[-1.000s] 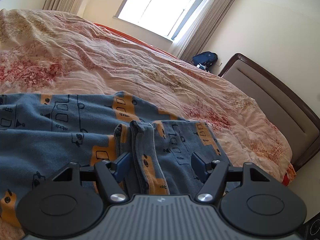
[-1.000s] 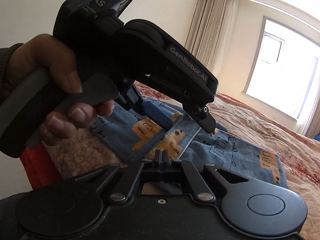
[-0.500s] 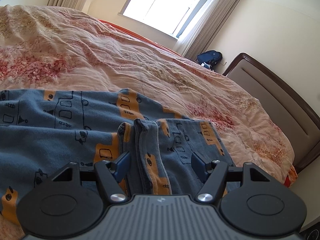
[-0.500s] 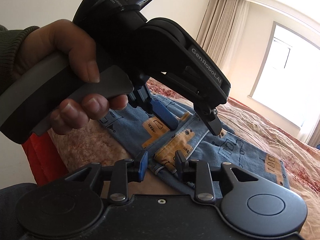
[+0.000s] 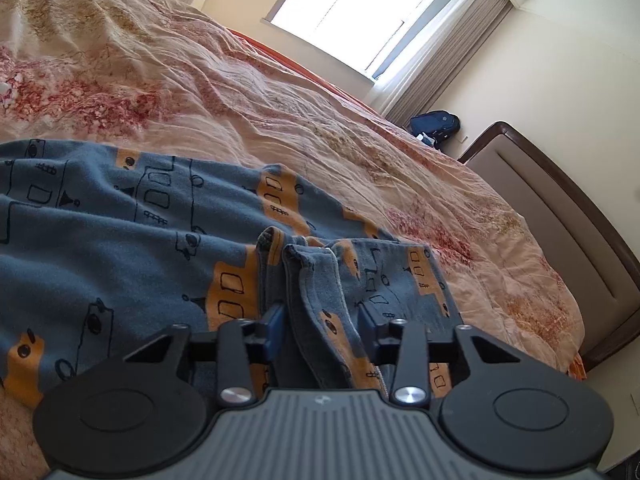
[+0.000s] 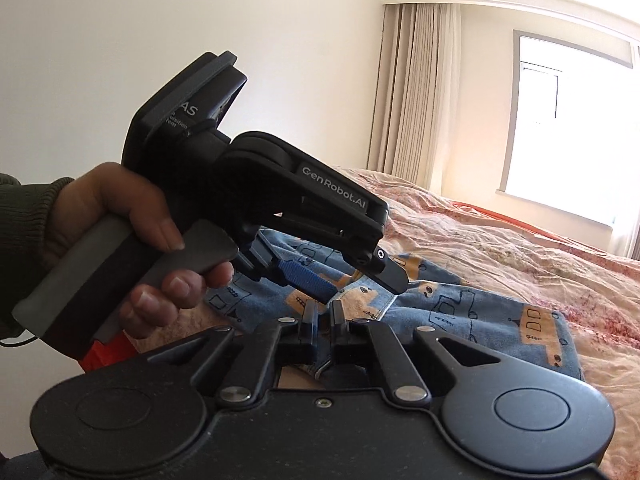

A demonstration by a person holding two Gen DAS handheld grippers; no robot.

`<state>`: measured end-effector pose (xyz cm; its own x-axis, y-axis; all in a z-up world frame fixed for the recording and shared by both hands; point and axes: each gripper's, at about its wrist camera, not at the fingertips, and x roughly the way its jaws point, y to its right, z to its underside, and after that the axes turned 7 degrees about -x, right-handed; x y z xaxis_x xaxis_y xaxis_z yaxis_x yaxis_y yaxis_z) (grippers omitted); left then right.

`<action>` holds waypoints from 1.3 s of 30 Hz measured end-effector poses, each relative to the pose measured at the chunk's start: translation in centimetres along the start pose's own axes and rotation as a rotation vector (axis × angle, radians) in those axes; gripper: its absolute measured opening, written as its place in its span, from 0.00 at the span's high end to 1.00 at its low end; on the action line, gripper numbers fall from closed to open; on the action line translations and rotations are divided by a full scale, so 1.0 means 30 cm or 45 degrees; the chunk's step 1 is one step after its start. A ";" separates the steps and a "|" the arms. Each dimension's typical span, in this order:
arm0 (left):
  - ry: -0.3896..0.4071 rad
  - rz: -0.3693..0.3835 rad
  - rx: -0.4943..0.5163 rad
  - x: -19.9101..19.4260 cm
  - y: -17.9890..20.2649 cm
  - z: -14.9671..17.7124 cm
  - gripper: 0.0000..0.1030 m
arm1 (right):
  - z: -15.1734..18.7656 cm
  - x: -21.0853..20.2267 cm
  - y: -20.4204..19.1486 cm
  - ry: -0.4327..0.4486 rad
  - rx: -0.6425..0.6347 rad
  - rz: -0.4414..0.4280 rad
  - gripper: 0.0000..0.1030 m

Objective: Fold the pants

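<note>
Nearest me, my right gripper (image 6: pixel 324 320): fingers pressed nearly together, pinching the pants (image 5: pixel 120 240) hem at the near edge of the bed (image 5: pixel 280 92). Next, my left gripper (image 5: pixel 320 320): fingers spread, straddling a bunched fold of the pants without closing on it; my left hand (image 6: pixel 132 236) wraps its handle. Beyond, the blue pants with orange print lie spread on the bed, with the headboard (image 5: pixel 560 216), a dark bag (image 5: pixel 434 124) and the window (image 5: pixel 360 12) past it.
</note>
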<state>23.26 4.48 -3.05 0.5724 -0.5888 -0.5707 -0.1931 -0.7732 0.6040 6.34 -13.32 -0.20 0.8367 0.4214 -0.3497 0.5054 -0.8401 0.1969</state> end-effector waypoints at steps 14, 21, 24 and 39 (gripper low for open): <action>0.105 -0.120 0.038 0.013 -0.003 0.025 0.91 | 0.017 0.008 0.002 -0.039 -0.031 -0.040 0.70; 0.301 -0.252 0.223 -0.013 0.085 0.067 0.09 | 0.109 -0.100 0.127 -0.069 -0.048 0.170 0.15; 0.348 -0.395 0.333 0.030 0.130 0.078 0.01 | 0.156 -0.143 0.218 -0.070 0.058 0.301 0.01; 0.354 -0.479 0.184 0.070 0.069 0.005 0.01 | 0.314 -0.161 0.452 -0.139 0.215 0.697 0.01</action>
<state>23.95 1.61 -3.07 0.8111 -0.1926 -0.5523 -0.0297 -0.9566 0.2900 7.17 -29.97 -4.46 0.9355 -0.1199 -0.3323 -0.0428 -0.9722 0.2303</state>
